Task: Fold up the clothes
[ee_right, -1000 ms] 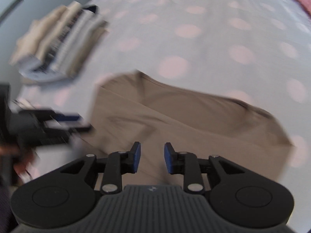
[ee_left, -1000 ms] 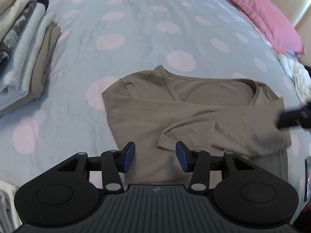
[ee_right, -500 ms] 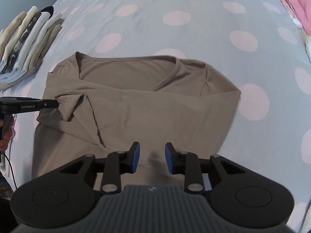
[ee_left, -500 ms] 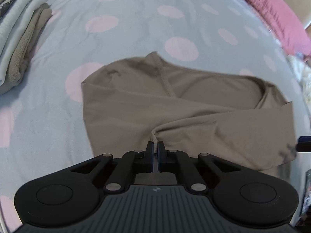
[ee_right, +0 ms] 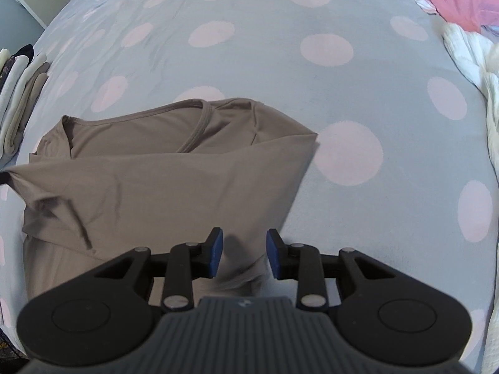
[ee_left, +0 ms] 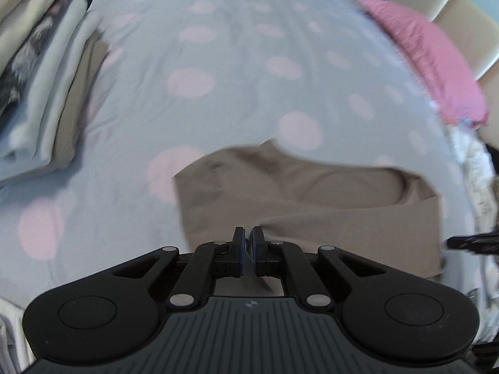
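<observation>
A taupe long-sleeved shirt (ee_left: 312, 199) lies partly folded on the polka-dot bedspread, neckline away from me; it also shows in the right wrist view (ee_right: 162, 180). My left gripper (ee_left: 248, 243) is shut on the cuff end of the sleeve that lies across the shirt and lifts it a little. My right gripper (ee_right: 244, 251) is open, low over the shirt's right edge, with cloth between its fingers. The left gripper's tip just shows at the left edge of the right wrist view (ee_right: 2, 177), pulling the sleeve taut.
A stack of folded clothes (ee_left: 40, 93) sits at the left of the bed (ee_left: 249, 62), also in the right wrist view (ee_right: 15, 93). A pink pillow (ee_left: 427, 56) and a white knitted blanket (ee_right: 467, 62) lie at the right.
My left gripper, shut on the sleeve cuff, has pulled back and lifted it, drawing the sleeve taut. My right gripper has moved right to the shirt's right edge.
</observation>
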A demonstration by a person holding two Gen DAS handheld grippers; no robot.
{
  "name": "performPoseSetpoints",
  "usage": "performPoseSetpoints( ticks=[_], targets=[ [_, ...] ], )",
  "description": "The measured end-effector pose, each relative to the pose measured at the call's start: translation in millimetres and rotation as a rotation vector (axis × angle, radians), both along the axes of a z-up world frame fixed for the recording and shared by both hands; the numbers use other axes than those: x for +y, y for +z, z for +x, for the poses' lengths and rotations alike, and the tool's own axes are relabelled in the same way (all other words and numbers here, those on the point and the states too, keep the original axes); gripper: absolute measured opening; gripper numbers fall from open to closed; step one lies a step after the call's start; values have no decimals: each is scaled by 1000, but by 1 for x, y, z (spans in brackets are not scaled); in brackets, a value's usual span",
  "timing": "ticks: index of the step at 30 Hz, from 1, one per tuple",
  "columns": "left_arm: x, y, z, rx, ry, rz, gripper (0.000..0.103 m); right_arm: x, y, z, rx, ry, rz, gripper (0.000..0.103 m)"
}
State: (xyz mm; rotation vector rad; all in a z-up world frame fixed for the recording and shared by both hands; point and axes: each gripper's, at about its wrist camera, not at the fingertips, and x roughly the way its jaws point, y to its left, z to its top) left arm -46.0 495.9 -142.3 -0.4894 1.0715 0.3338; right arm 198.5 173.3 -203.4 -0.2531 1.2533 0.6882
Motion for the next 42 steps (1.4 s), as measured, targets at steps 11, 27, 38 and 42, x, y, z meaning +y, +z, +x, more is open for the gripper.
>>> performPoseSetpoints(
  ticks=[11,27,38,42],
  targets=[
    [-15,-7,-14,30,-119,19,31,0,5,-11,-62,102,-57,34],
    [-43,-50,6,40,-110,-12,5,-6,-9,-16,-53,148,-122,36],
    [-5,-7,-23,-25,-46,-42,0,-3,-18,-43,-75,348,-165,54],
    [1,-18,-28,46,-45,-47,0,2,-24,-46,-116,336,-167,37]
  ],
)
